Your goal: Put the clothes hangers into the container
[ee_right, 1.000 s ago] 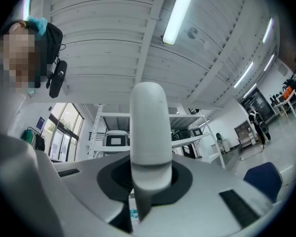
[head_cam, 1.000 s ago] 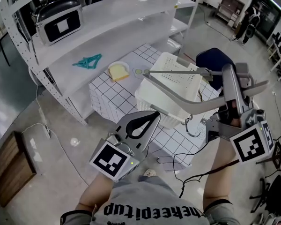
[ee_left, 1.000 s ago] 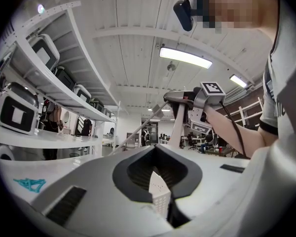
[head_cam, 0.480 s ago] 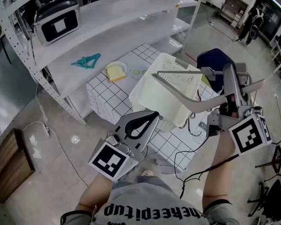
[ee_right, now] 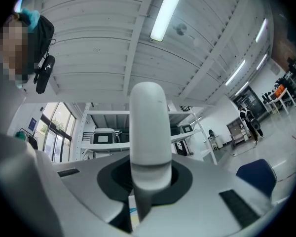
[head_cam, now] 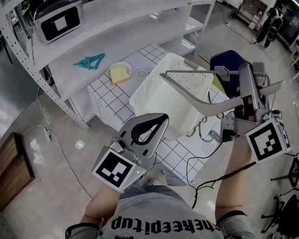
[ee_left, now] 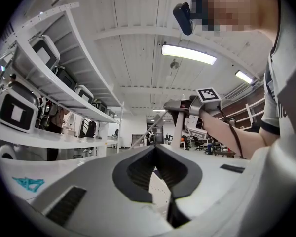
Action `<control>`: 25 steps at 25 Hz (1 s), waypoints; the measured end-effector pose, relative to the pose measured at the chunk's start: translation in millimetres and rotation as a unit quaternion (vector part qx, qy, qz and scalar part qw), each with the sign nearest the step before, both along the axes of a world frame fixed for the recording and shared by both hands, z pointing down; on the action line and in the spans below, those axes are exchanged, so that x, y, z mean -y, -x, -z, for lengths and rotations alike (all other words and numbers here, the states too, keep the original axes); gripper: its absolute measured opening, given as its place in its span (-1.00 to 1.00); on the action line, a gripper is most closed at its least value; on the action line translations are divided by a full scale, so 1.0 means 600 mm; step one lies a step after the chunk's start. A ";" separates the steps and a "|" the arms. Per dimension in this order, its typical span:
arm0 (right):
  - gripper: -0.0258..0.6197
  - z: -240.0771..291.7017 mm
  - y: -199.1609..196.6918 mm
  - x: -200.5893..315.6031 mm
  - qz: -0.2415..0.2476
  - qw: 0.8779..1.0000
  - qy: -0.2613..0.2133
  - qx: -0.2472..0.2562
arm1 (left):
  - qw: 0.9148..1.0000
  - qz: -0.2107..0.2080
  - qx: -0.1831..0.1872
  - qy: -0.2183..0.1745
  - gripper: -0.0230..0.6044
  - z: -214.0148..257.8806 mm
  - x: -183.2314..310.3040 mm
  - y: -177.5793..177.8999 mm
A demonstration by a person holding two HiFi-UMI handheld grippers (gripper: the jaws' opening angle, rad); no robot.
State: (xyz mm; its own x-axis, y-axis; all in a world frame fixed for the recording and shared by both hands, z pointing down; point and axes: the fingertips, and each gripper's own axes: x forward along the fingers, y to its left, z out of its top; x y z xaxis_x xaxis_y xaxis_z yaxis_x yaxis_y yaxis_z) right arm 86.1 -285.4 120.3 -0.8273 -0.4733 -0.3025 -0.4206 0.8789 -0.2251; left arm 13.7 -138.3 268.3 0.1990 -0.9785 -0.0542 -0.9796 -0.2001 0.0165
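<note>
White steel shelf rack (head_cam: 139,19) behind, uprights perforated. Table (head_cam: 107,96) under white cloth gridded in black, carrying white perforated plastic container (head_cam: 164,103). Black case (head_cam: 60,21) on upper tier, white square label blank. White lettering on grey shirt (head_cam: 162,225), not legible. Right gripper (head_cam: 243,111) clamped on broad smooth grey hanger (head_cam: 199,101), crossing over container in head view. Left gripper (head_cam: 162,118) closed, empty, near container's wall. Teal hangers (head_cam: 89,61) on lower shelf, well apart from container; toast (head_cam: 120,73) on plate between.

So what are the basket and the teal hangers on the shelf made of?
Basket: looks like moulded white plastic, matte, rows of small holes in its wall. Hangers: probably plastic too, judging by the uniform teal colour, but too small to be sure.
</note>
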 end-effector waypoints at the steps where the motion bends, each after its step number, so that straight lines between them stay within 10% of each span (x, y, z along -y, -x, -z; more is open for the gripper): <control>1: -0.78 0.000 0.000 0.003 -0.002 1.000 0.000 0.001 | 1.000 -0.003 0.000 0.000 -0.86 -0.001 0.004 0.002; 25: -0.77 -0.091 0.120 0.074 -0.163 0.986 0.044 -0.011 | 0.988 -0.152 0.000 0.010 -0.86 -0.022 0.095 0.170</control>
State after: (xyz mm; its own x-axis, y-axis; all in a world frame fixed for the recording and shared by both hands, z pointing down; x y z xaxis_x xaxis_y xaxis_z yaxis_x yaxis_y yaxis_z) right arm 14.3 -329.5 174.8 -0.6329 -0.7388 -0.2315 -0.6829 0.6736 -0.2827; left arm -88.2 -195.1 281.2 0.4841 -0.8743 -0.0358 -0.8742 -0.4850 0.0240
